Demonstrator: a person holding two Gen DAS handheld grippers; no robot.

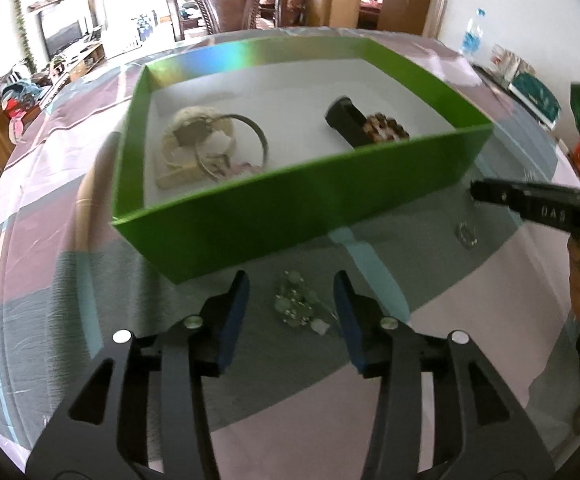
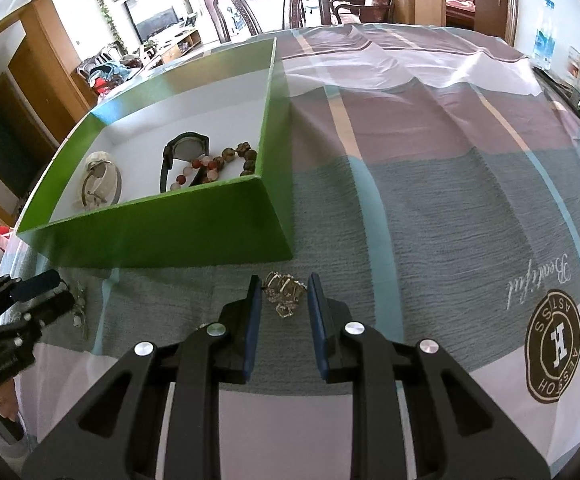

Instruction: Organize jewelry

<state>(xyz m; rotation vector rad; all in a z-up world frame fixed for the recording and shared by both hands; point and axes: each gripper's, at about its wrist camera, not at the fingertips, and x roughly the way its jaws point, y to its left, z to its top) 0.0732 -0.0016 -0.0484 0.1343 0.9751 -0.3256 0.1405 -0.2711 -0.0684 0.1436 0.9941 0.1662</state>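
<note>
Two pairs of tongs are shown poised over loose jewelry on a cloth-covered counter [image 2: 430,184], just in front of a green box [image 1: 290,216]. The left tongs [image 1: 290,292] are spread, with a pale beaded piece [image 1: 300,306] lying between the tips, ungripped. The right tongs [image 2: 281,292] are likewise spread around a small metal ornament [image 2: 283,292], perhaps a cluster of rings; the blur prevents certainty. Already held in the box are a watch [image 2: 183,152], a bead bracelet [image 2: 225,160] and a bangle [image 1: 233,144]. The pickup step is judged to be in hand. Next, each pair is to be closed on its piece, lifted over the near wall and released inside.
</note>
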